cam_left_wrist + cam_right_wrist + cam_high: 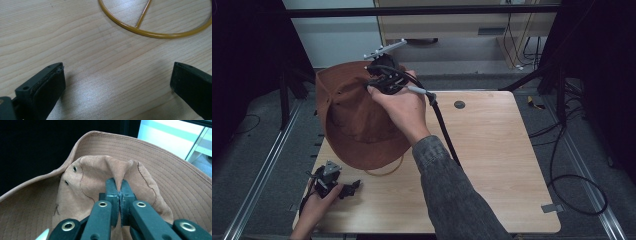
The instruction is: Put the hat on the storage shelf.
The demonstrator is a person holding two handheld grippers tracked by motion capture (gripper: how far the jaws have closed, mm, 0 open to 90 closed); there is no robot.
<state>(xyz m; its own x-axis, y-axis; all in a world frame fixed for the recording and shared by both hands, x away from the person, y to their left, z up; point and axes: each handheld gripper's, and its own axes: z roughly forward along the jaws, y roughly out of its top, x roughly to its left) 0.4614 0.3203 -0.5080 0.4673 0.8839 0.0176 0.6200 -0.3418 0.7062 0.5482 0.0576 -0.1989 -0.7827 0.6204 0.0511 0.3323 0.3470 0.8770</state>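
Observation:
A brown suede bucket hat (pixel 354 117) hangs over the table's far left part, lifted by its crown. My right gripper (pixel 379 75) is shut on a pinched fold of that crown; in the right gripper view the jaws (pixel 120 190) squeeze the cloth of the hat (pixel 100 170), with the stitched brim behind. Under the hat a yellow wire ring stand (pixel 387 171) peeks out on the table. My left gripper (pixel 349 190) rests at the front left, open and empty, its jaws wide apart (pixel 117 82) above the wood, with the yellow ring (pixel 150 32) just beyond.
The light wooden table (pixel 492 165) has a round dark cable port (pixel 459 104) near its far edge. A black cable (pixel 444 130) trails from the right gripper across the sleeve. Cables lie on the floor to the right, and metal rails run along both sides.

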